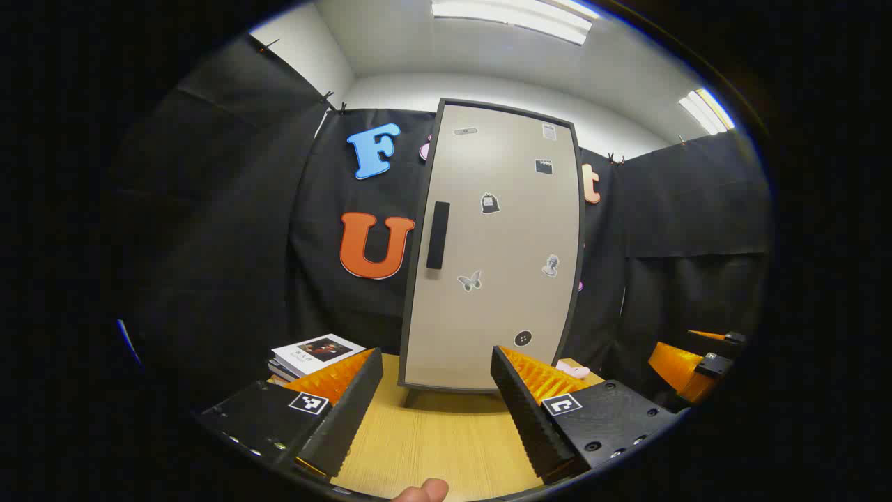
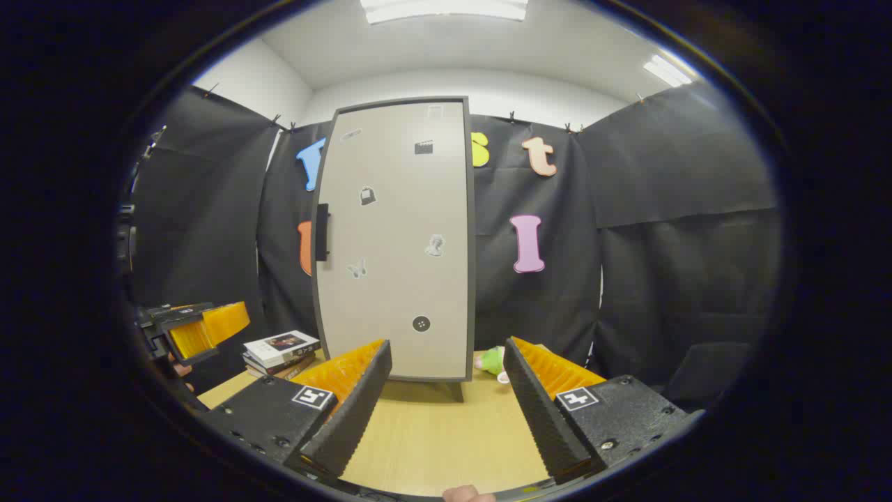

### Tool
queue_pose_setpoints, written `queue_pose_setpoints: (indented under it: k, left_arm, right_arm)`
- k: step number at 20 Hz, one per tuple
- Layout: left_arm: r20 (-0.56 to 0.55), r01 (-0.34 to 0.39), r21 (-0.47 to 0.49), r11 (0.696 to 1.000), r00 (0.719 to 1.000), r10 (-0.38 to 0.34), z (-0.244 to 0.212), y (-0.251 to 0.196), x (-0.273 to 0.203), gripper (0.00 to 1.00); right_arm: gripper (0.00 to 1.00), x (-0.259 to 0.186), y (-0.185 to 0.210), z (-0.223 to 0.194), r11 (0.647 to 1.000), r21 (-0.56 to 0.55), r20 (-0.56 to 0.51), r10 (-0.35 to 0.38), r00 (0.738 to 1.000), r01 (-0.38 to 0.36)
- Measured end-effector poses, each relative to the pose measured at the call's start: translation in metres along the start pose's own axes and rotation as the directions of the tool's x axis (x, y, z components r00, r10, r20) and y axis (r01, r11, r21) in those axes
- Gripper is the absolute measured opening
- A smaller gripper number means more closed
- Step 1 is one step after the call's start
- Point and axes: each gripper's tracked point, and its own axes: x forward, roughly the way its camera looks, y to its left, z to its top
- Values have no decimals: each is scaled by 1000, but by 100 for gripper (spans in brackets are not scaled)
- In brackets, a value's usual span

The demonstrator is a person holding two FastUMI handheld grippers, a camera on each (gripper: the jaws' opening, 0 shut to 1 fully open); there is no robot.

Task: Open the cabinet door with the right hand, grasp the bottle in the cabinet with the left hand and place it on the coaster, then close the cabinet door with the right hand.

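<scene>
Two grippers, left gripper [image 1: 437, 404] and right gripper [image 2: 446, 404], fingers spread (both empty), face the rigid cabinet door [image 2: 397, 237]; best grasped at its black handle [image 2: 322, 232].

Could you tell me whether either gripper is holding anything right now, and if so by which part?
Nothing is held: the left gripper and right gripper are both open and empty.

You're working in a staged recording booth inside an office-like room, not a real home. Black cloth [image 2: 669, 209] is clipped up as walls on every side, and above it you see white walls and ceiling light panels [image 1: 512, 17]. A lone sticker-covered cabinet [image 1: 491, 251] and a stack of books [image 2: 279, 348] stand as props on a wooden table [image 1: 432, 432].
</scene>
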Motion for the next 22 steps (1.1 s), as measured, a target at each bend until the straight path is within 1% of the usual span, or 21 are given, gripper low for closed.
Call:
queue_pose_setpoints:
  k: [5,9,14,22]
  left_arm:
    - [0,2,-10,1000,1000,-2,-3,1,6,95]
    - [14,-1,10,1000,1000,1,-3,3,7,95]
    - [14,14,3,1000,1000,-14,-1,0,10,95]
    - [35,16,22,1000,999,-17,5,4,7,95]
  right_arm:
    - [100,6,6,-2,1000,1,-7,7,1000,-7]
    - [100,8,5,-4,1000,11,-11,2,1000,-2]
    - [100,12,3,-1,1000,18,-2,-13,1000,13]
    - [100,15,13,0,1000,11,0,-2,1000,2]
